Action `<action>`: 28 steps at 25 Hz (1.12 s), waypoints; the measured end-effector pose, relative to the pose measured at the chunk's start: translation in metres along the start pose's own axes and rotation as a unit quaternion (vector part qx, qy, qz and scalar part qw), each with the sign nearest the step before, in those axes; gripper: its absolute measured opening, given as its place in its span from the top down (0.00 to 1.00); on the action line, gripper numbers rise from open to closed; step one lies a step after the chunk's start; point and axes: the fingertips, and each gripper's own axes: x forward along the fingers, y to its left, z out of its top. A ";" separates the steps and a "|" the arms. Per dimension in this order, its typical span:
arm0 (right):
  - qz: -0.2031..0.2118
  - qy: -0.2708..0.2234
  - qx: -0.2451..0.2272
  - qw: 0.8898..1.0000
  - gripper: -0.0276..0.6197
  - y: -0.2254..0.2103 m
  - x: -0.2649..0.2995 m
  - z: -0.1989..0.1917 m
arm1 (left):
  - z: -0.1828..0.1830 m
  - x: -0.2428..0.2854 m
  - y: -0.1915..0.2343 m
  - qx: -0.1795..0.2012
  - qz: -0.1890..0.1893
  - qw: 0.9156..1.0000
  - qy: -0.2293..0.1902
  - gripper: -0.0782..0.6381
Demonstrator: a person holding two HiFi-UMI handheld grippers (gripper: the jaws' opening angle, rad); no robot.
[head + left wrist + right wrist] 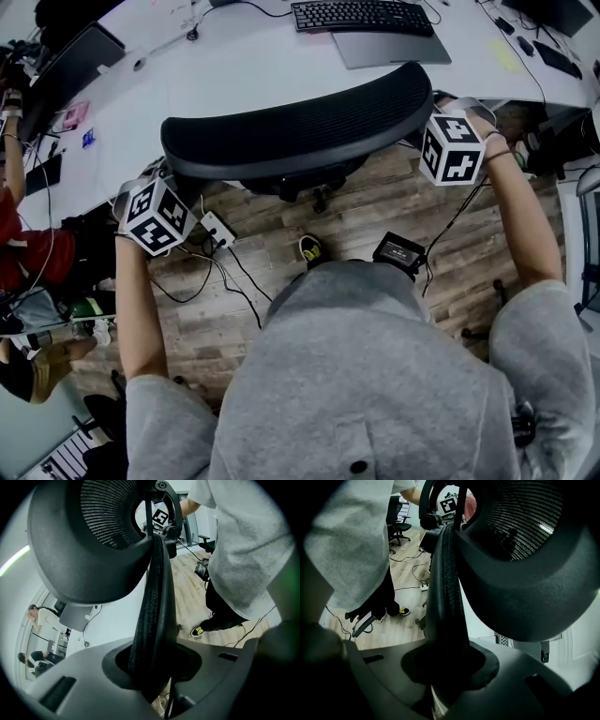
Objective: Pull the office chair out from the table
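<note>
As the left gripper [151, 667] and right gripper [447, 663] each hold their jaws clamped on an end of its stiff backrest rim [154, 597], the mesh-backed office chair [300, 127] sits tucked against the white bench [234, 66]. It should roll lightly, so the rim is a fair hold. A power strip [217, 228] and loose cables [230, 281] on the wooden floor [375, 206] may snag its wheels

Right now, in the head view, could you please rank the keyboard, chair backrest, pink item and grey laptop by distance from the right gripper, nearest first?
1. Chair backrest, its end in the right gripper's tongs.
2. Grey laptop, on the table beyond.
3. Keyboard, behind the laptop.
4. Pink item, table's far left.
</note>
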 end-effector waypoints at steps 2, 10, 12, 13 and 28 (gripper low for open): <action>0.000 -0.001 0.000 1.000 0.81 0.002 -0.001 -0.004 | 0.004 0.000 -0.005 -0.003 -0.001 1.000 0.003 0.74; 0.003 -0.001 -0.006 1.000 0.81 0.013 -0.004 -0.003 | 0.005 -0.003 -0.021 -0.010 0.002 1.000 0.005 0.74; 0.004 -0.002 -0.009 1.000 0.81 0.017 -0.005 -0.002 | 0.005 -0.006 -0.027 -0.013 0.004 1.000 0.006 0.74; 0.004 -0.003 -0.011 1.000 0.81 0.019 -0.006 -0.002 | 0.006 -0.008 -0.030 -0.015 0.005 1.000 0.007 0.74; 0.002 0.006 -0.010 1.000 0.81 0.086 -0.044 -0.002 | 0.024 -0.034 -0.097 -0.019 0.012 1.000 0.003 0.74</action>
